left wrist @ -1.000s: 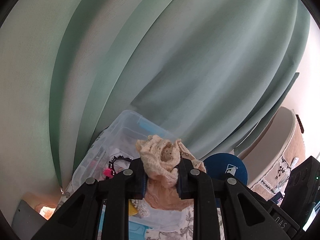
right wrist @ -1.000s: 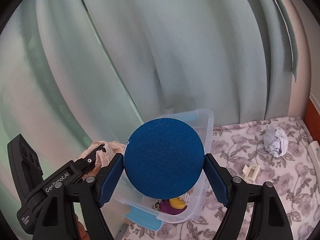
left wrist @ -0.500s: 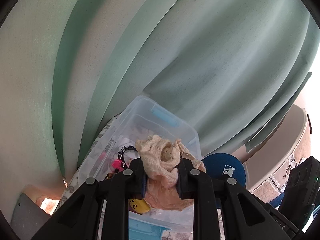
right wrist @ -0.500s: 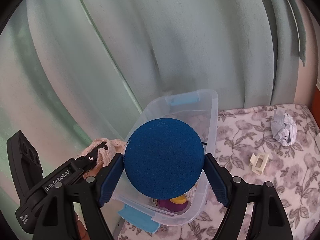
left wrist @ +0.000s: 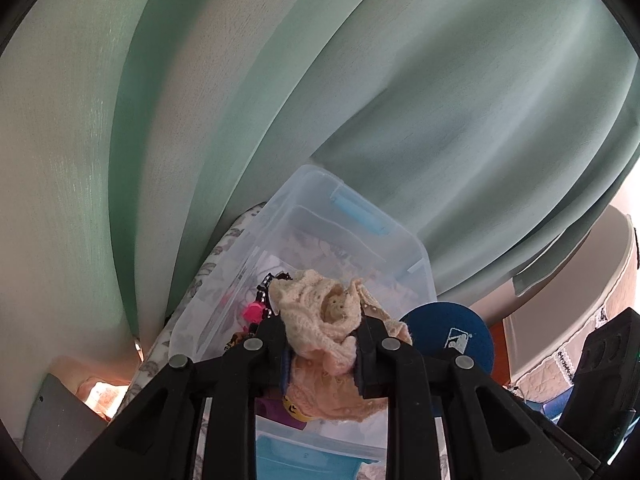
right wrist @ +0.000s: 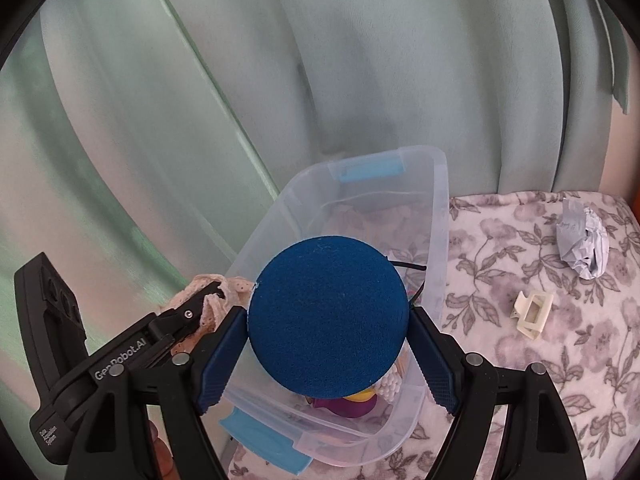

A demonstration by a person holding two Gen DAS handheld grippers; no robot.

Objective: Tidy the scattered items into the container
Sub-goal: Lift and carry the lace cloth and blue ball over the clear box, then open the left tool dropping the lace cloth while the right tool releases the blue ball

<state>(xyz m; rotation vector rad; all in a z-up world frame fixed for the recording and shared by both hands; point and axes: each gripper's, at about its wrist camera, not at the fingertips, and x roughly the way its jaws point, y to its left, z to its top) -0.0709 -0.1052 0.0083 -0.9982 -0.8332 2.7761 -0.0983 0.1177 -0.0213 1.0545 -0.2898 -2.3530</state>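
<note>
I see the green curtain filling the background, with the floral bedspread below it. The clear plastic bin with blue latches sits on the bedspread against the curtain; a few small items lie inside, among them something purple and yellow. My right gripper is spread wide with its pads pressing both sides of the blue foam ball, held over the bin. My left gripper is nearly closed, pinching a cream lace cloth above the bin's near end. Its arm reads "GenRobot.AI". A crumpled paper and cream hair clip lie outside the bin on the bedspread.
</note>
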